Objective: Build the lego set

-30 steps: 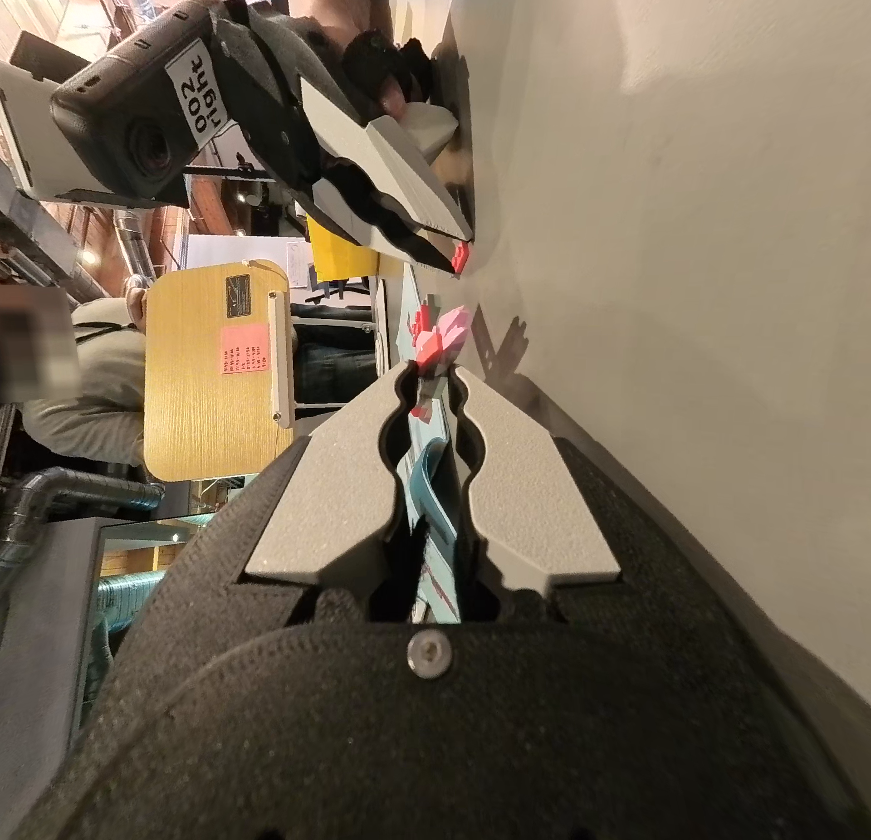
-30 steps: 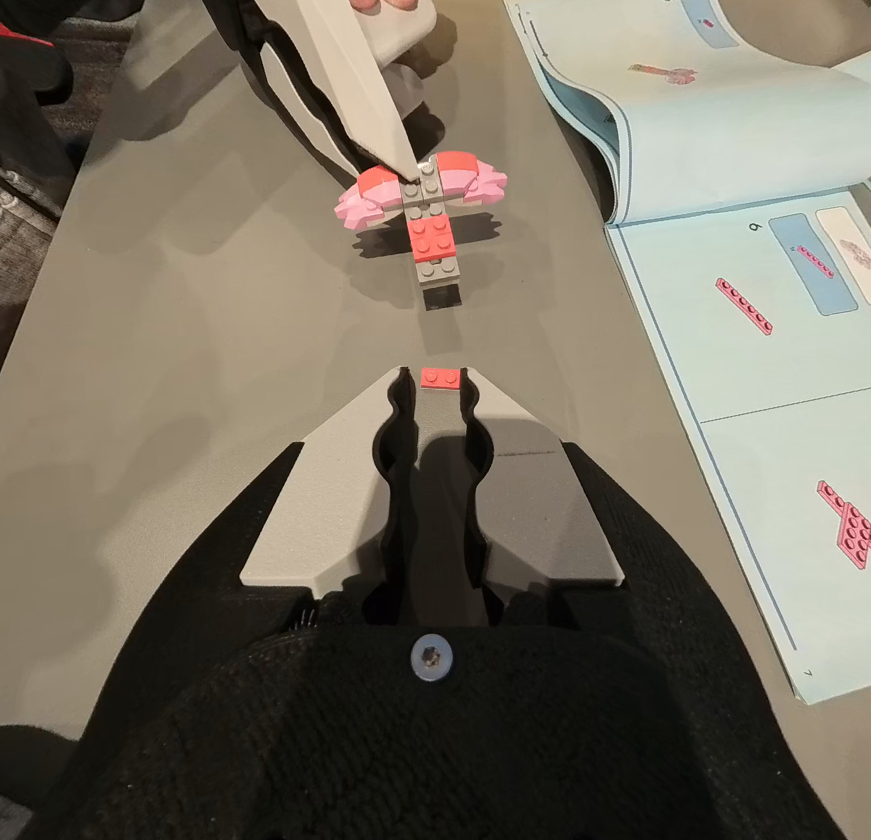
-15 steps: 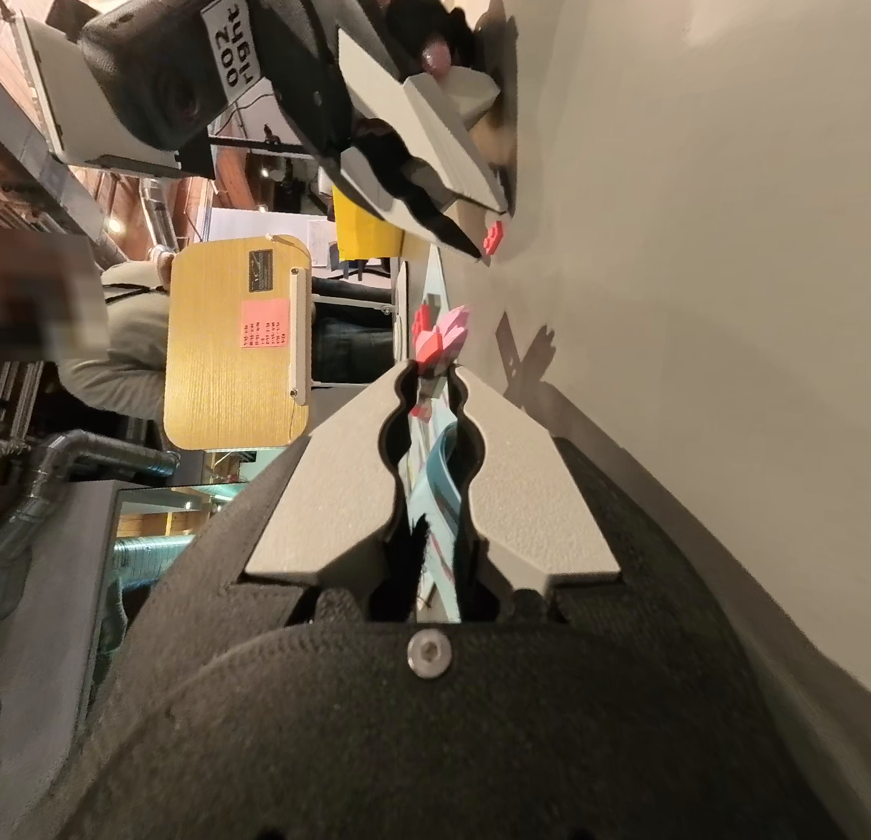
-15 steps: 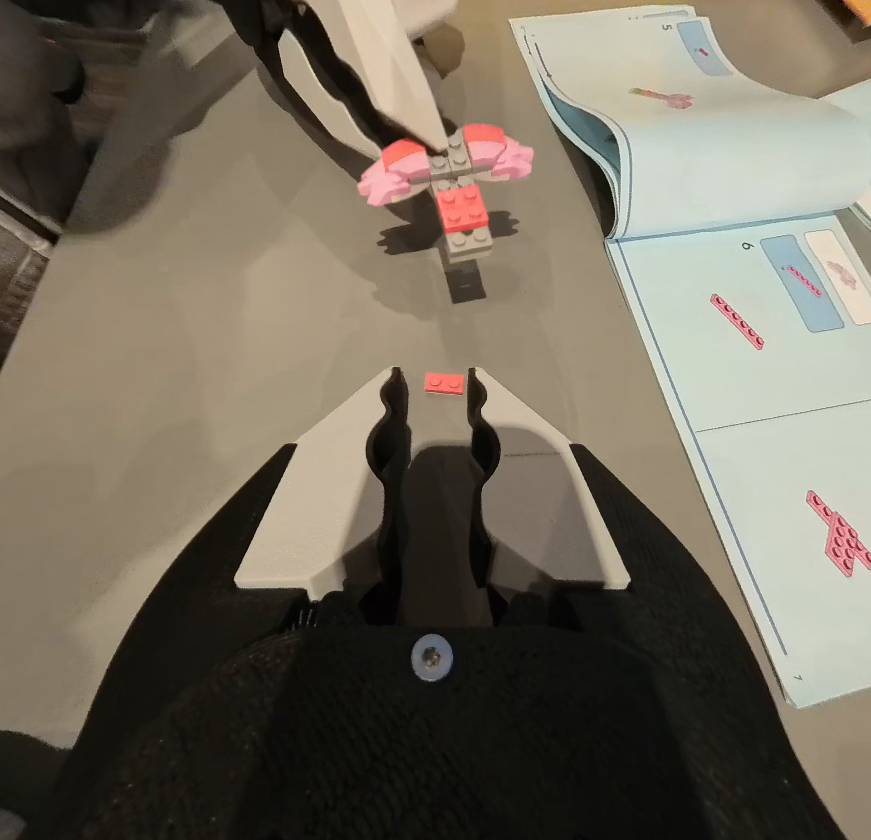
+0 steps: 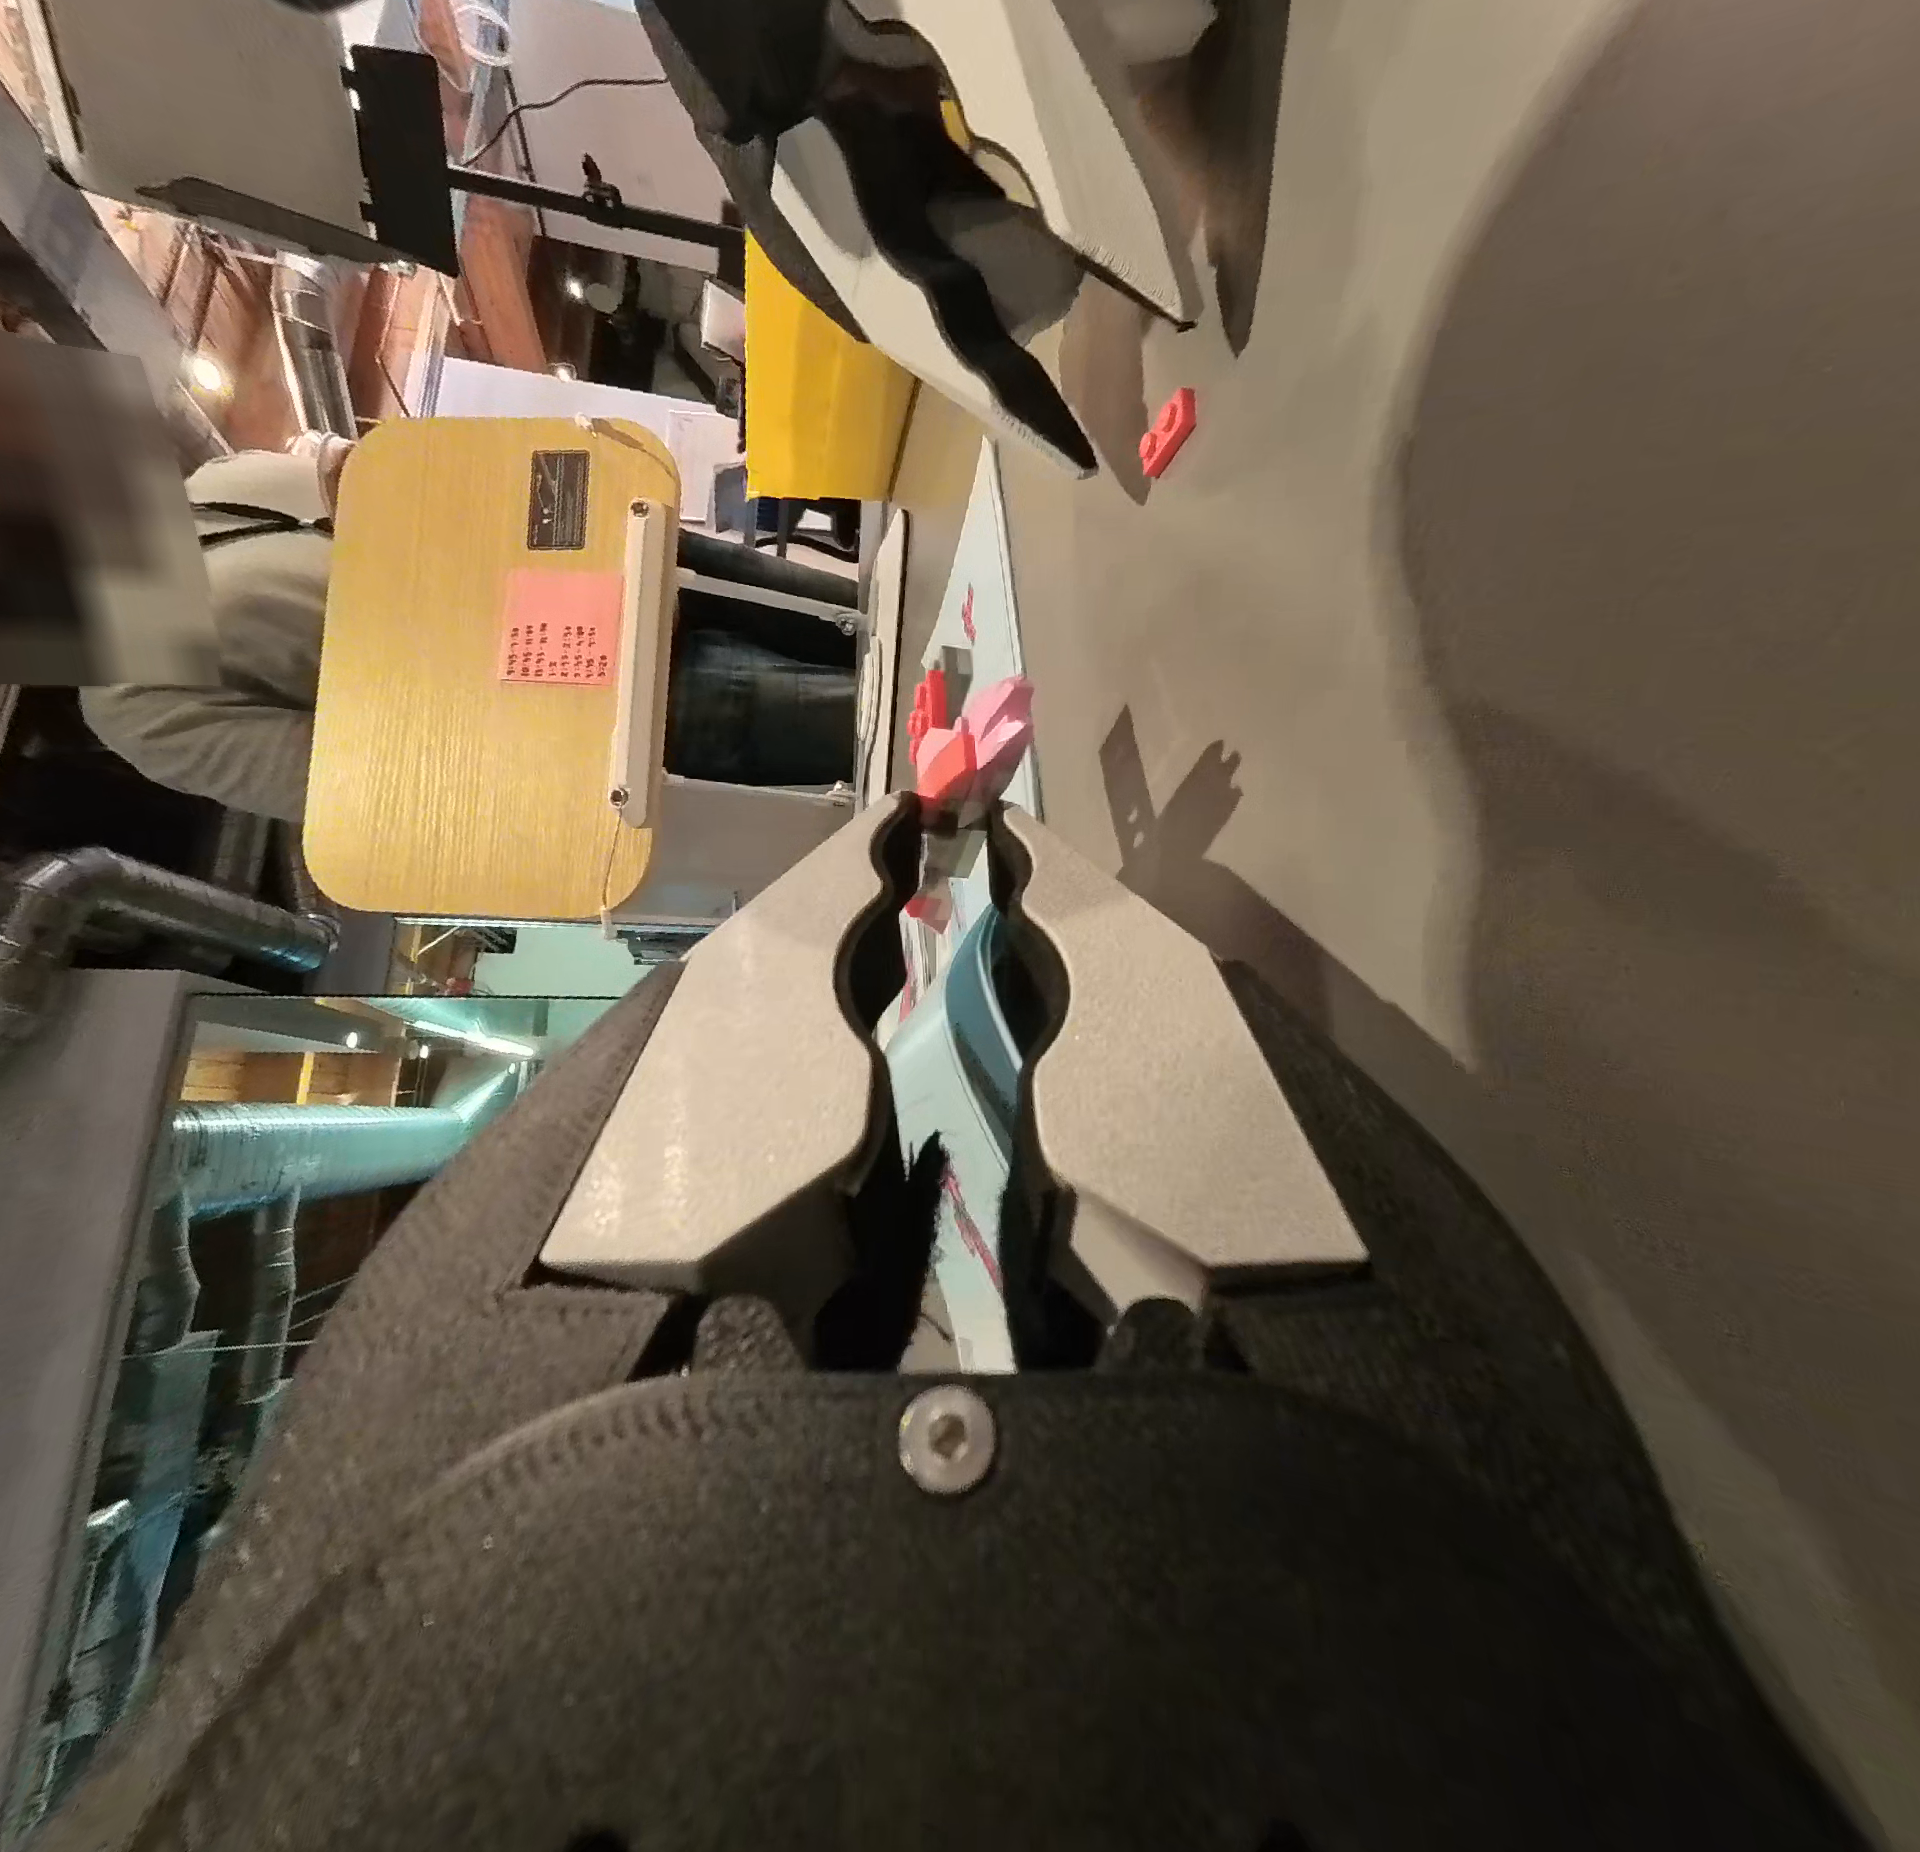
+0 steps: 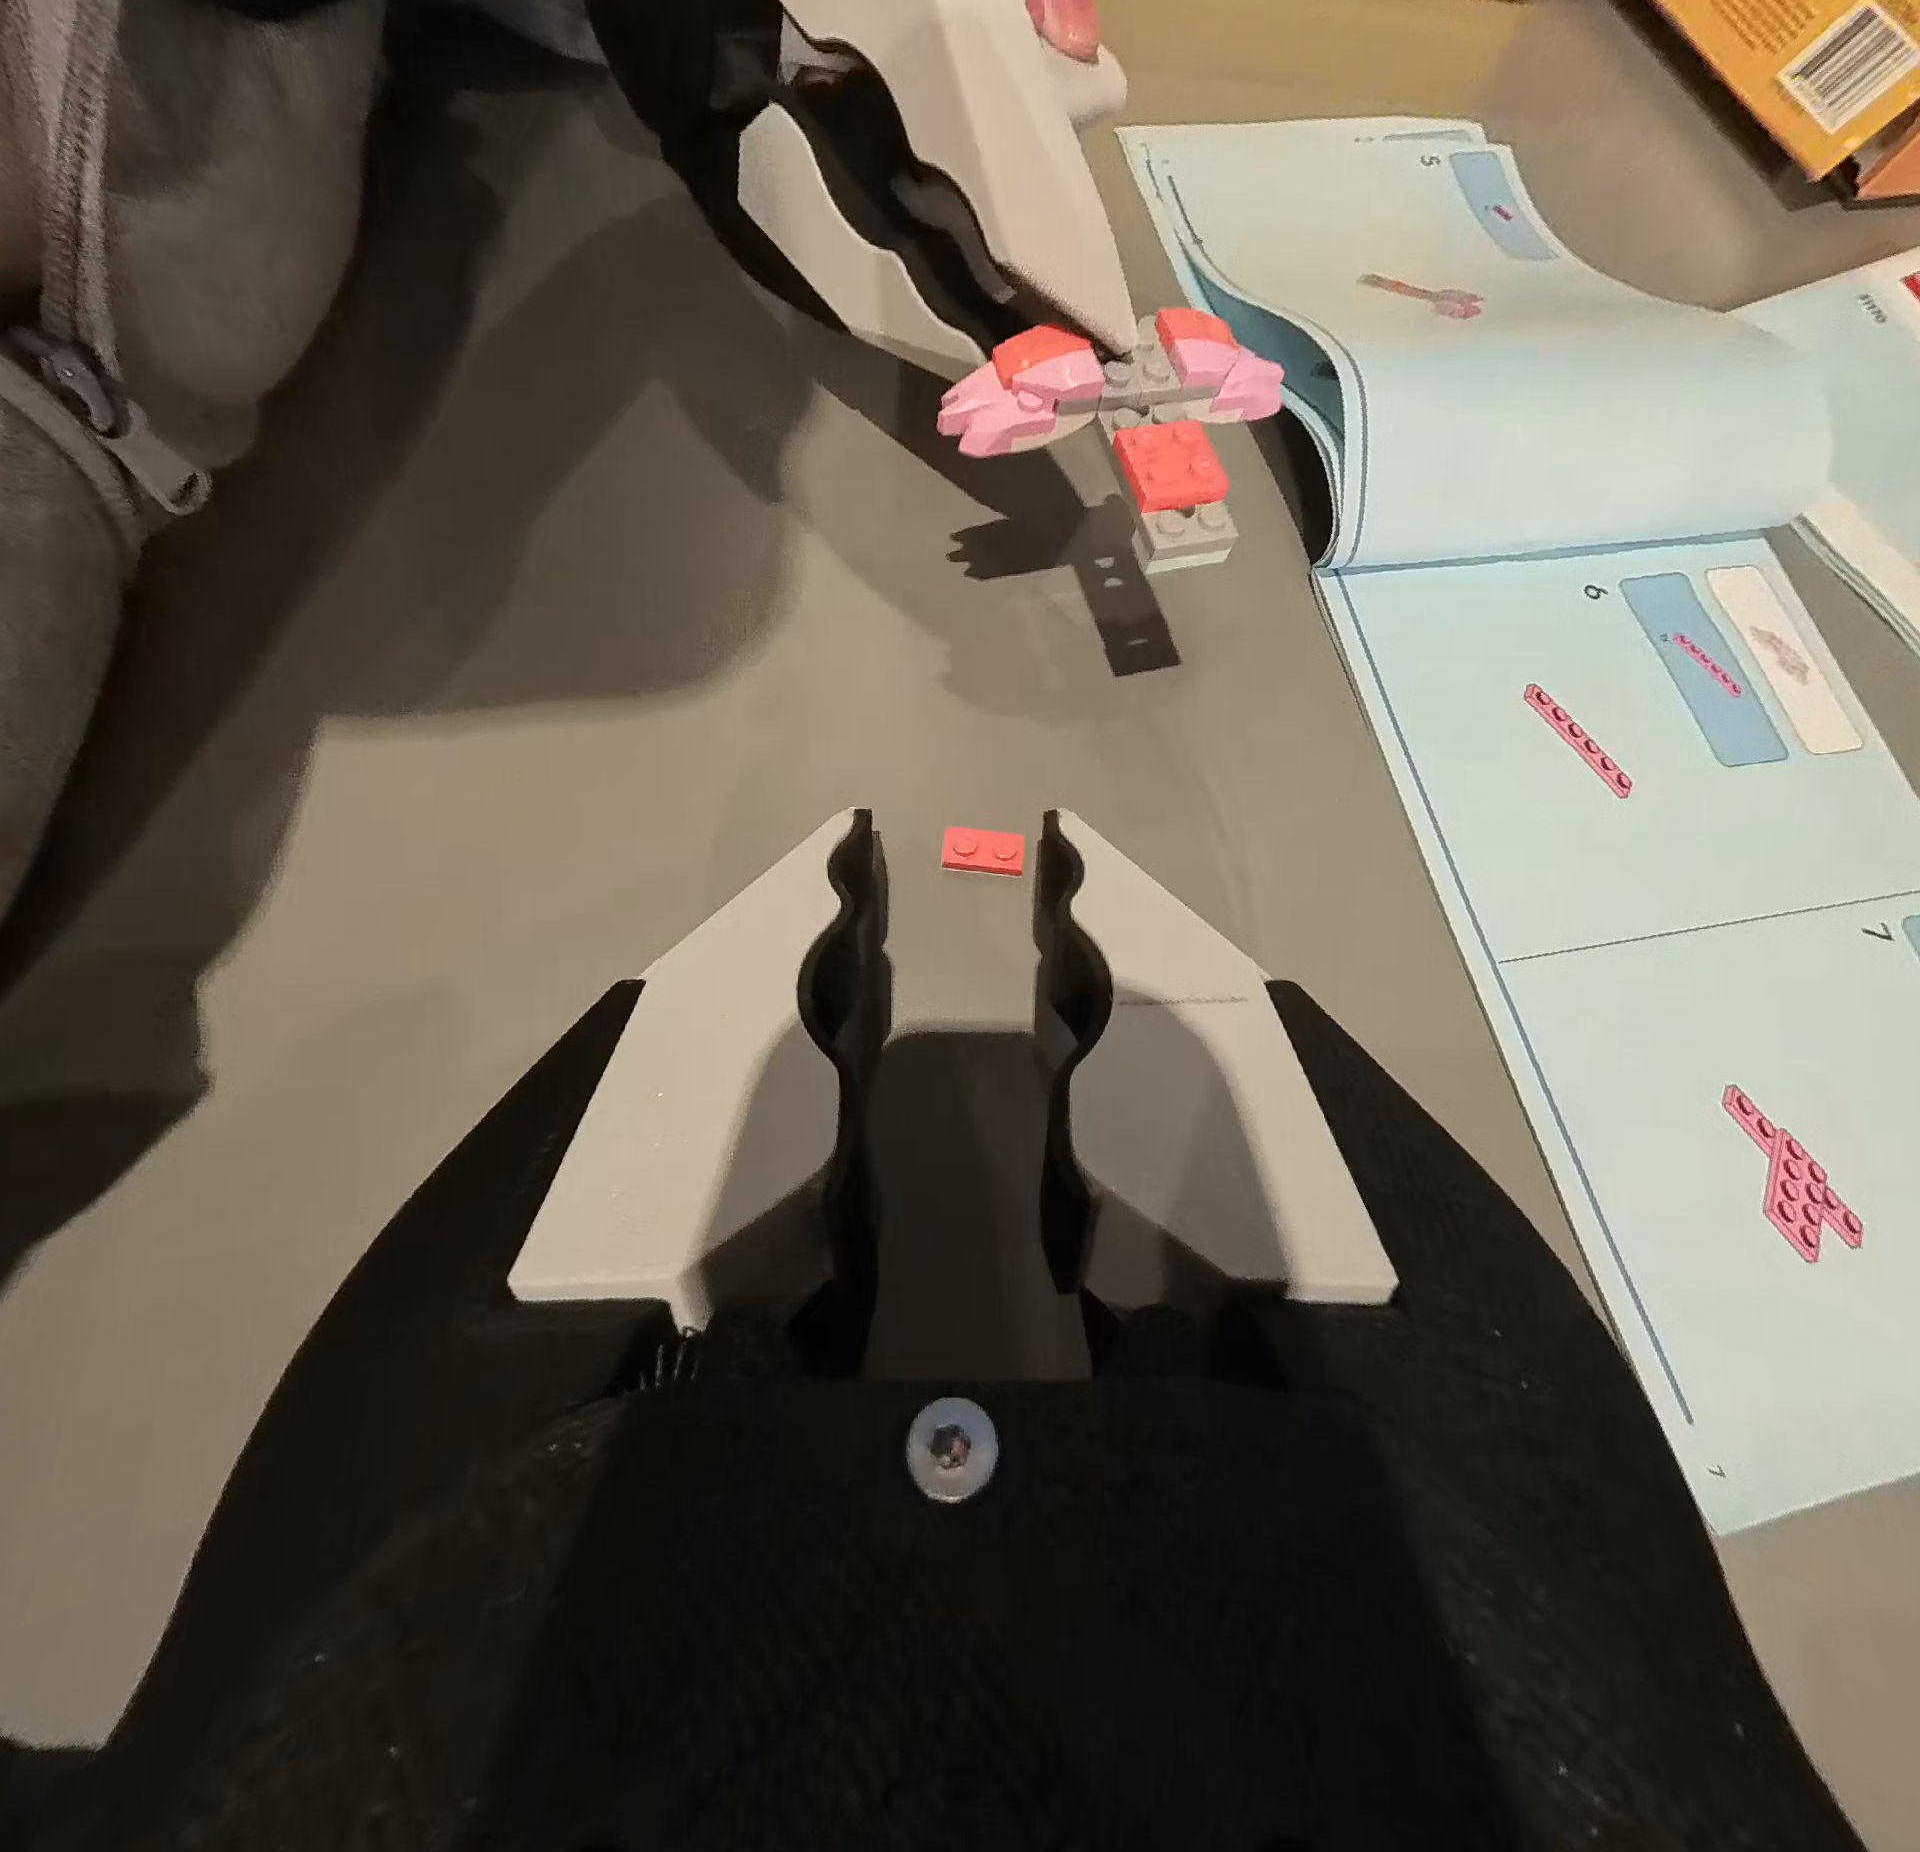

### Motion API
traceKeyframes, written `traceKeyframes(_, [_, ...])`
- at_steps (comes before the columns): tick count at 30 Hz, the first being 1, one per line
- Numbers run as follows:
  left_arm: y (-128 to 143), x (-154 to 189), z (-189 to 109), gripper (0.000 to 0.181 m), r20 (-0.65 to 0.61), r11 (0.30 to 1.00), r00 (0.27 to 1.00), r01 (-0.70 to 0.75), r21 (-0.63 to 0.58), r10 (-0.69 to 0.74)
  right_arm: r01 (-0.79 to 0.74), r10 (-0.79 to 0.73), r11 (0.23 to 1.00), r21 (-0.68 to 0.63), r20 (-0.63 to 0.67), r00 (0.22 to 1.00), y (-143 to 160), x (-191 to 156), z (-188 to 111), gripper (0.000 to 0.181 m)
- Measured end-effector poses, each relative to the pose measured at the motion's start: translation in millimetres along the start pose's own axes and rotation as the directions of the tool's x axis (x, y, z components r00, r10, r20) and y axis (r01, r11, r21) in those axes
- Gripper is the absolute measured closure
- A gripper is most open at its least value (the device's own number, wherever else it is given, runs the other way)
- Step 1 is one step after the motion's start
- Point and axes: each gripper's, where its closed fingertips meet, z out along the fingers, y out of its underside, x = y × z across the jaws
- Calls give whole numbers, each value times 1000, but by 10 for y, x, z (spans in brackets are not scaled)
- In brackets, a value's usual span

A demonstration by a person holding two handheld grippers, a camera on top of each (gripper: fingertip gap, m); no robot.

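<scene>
My left gripper [image 5: 951,815] is shut on the grey stem of a small lego model [image 5: 971,737] with pink and red wings. In the right wrist view this model [image 6: 1112,389] hangs above the grey table [image 6: 520,763] from the left gripper [image 6: 1117,348], with its shadow below it. My right gripper [image 6: 954,826] is open and low over the table. A small red two-stud plate [image 6: 983,852] lies flat on the table between its fingertips, touching neither. The left wrist view shows that plate [image 5: 1169,431] beside the right gripper [image 5: 1127,389].
An open light-blue instruction booklet [image 6: 1610,659] lies on the right of the table, close to the model. A yellow box [image 6: 1766,36] sits at the far right corner. A person's grey jacket [image 6: 104,348] is at the left edge. A wooden chair back [image 5: 468,680] stands beyond the table.
My right gripper has opened wider and the red plate now lies loose between its tips. My left gripper has carried the model higher and towards the booklet.
</scene>
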Motion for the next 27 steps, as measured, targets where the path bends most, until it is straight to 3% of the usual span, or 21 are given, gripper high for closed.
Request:
traceKeyframes(20, [-181,-14,-45,170,48,992,994,-105,72,102,-54,54,997,48,-13,998,-47,77,-54,150])
traceKeyframes(27, [-302,101,-67,170,44,975,980,-197,103,194,-51,51,998,-45,-7,999,69,29,19,153])
